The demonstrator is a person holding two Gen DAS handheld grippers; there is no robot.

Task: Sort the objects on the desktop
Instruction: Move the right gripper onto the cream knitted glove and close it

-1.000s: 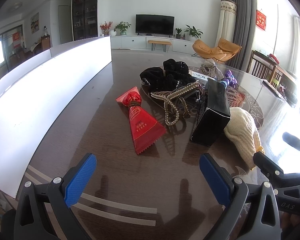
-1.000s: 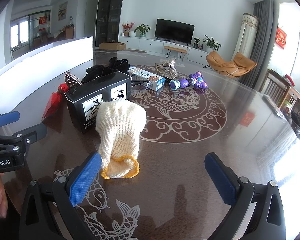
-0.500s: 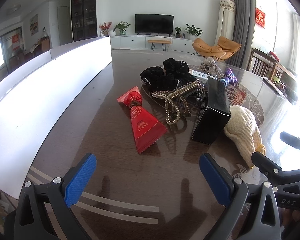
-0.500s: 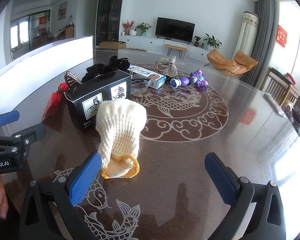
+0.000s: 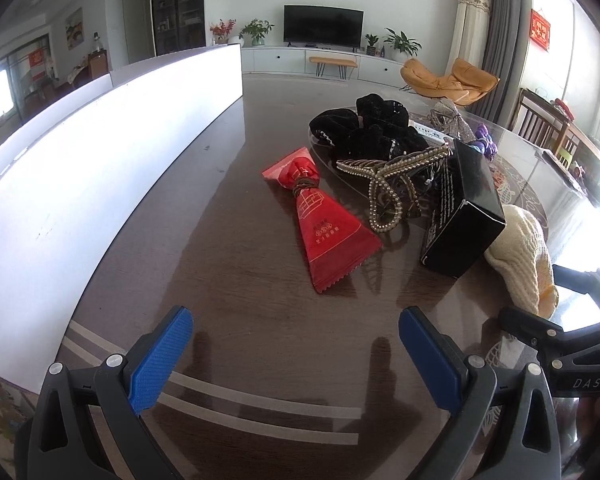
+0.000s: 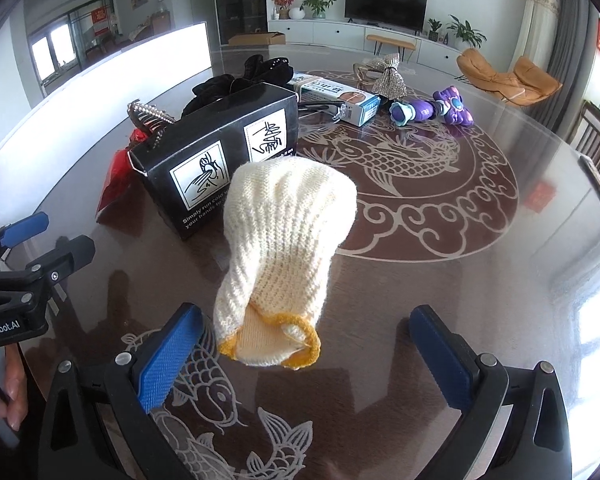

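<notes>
Several things crowd my dark bench (image 6: pixel 480 280), with a long white panel (image 5: pixel 100 168) along its left edge. Since a second ago almost nothing has changed: both views sit slightly nearer the clutter, every object lies where it did, so I judge no sorting has begun. The black carton (image 6: pixel 220 152) lies on its side, long axis running away from me and left. Leaning on it is the cream knitted glove (image 6: pixel 284 240), near the right hand-held gripper (image 6: pixel 306 356), cuff toward me, long axis running away toward the carton. The red cone-shaped packet (image 5: pixel 324 224) lies ahead of the left hand-held gripper (image 5: pixel 296 356), fanned end toward me, tied neck away. Both hand-held grippers are spread wide, holding nothing.
</notes>
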